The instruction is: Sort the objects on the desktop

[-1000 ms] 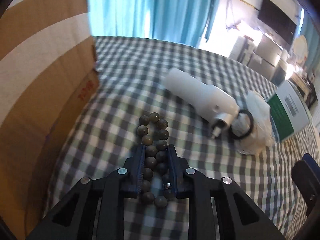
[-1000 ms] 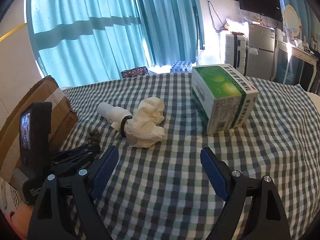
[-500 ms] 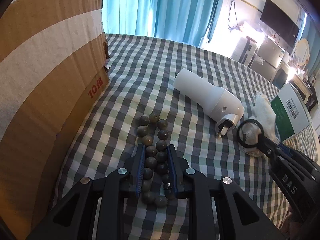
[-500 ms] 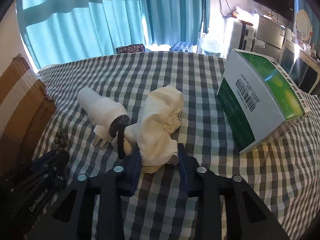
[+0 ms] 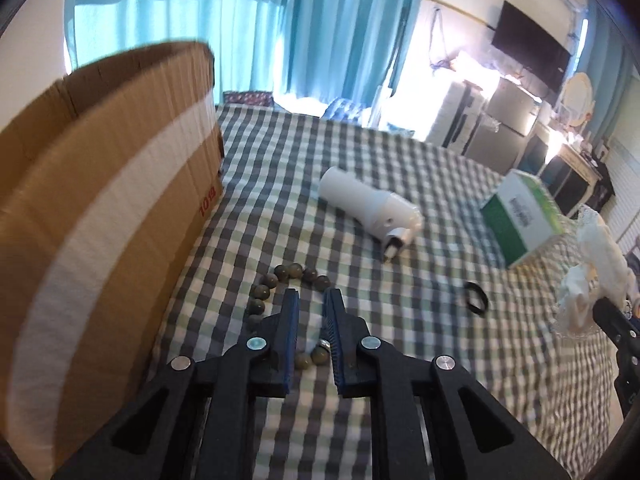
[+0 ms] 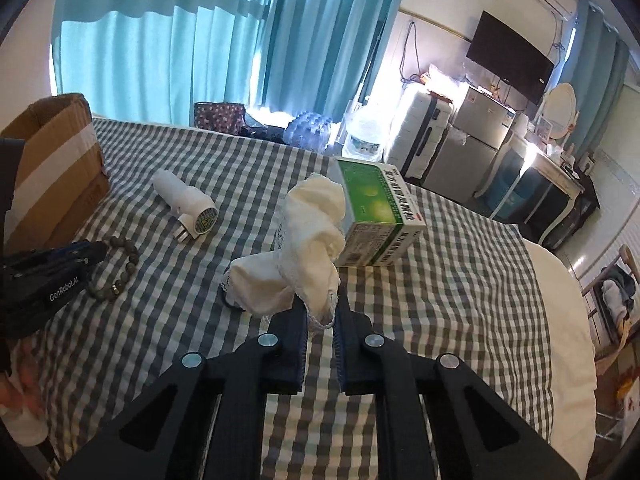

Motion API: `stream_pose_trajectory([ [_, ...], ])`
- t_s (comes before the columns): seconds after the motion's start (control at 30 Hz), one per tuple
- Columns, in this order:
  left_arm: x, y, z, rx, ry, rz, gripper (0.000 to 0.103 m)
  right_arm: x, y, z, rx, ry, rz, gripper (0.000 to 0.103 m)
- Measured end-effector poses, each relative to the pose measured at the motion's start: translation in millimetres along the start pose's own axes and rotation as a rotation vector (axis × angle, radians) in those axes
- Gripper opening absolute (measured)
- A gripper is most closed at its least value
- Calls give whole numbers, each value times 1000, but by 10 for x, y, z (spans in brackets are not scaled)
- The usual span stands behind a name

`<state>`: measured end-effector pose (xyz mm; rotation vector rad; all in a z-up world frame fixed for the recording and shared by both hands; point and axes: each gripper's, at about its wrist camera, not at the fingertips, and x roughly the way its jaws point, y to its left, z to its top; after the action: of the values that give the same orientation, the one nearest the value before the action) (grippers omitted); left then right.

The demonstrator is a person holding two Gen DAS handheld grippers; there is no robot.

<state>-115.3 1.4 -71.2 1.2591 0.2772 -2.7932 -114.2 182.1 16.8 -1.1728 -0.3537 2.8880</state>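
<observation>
A bracelet of dark beads (image 5: 296, 271) (image 6: 130, 260) spreads in an open loop on the checked cloth. My left gripper (image 5: 311, 300) (image 6: 98, 250) is above it, jaws closing. The loop's near beads fill the narrow gap far back between the pads, and the rest trails forward past the tips. My right gripper (image 6: 321, 305) (image 5: 614, 326) is shut on a crumpled white cloth (image 6: 310, 236) (image 5: 600, 264), held clear of the table. A black hair tie (image 5: 476, 298) lies loose on the cloth, mostly hidden by the white cloth in the right wrist view.
A tall open cardboard box (image 5: 100, 208) (image 6: 52, 160) stands at the left, close to the bracelet. A white cylindrical plug adapter (image 5: 368, 200) (image 6: 186, 200) lies mid-table. A green and white carton (image 5: 520, 216) (image 6: 376, 216) sits at the far right. The table edge drops off at the right.
My right gripper went from wide open to shut on the white cloth and lifted it off the hair tie. My left gripper rose, and the folded bracelet opened into a loop.
</observation>
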Motion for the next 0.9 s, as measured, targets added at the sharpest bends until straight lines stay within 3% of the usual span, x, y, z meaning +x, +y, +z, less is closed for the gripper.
stream_pose_trajectory([
  [0.23, -457, 21, -142, 24, 7, -132, 13, -601, 7, -47, 57, -24, 40, 11],
  [0.43, -951, 87, -114, 47, -22, -190, 13, -1083, 158, -208, 79, -33, 100, 11],
  [0.7, -1776, 439, 205, 43, -129, -199, 13, -1699, 451, -15, 84, -116, 186, 11],
  [0.9, -2080, 867, 438, -12, -177, -185, 13, -1913, 848, 304, 49, -164, 266, 11],
])
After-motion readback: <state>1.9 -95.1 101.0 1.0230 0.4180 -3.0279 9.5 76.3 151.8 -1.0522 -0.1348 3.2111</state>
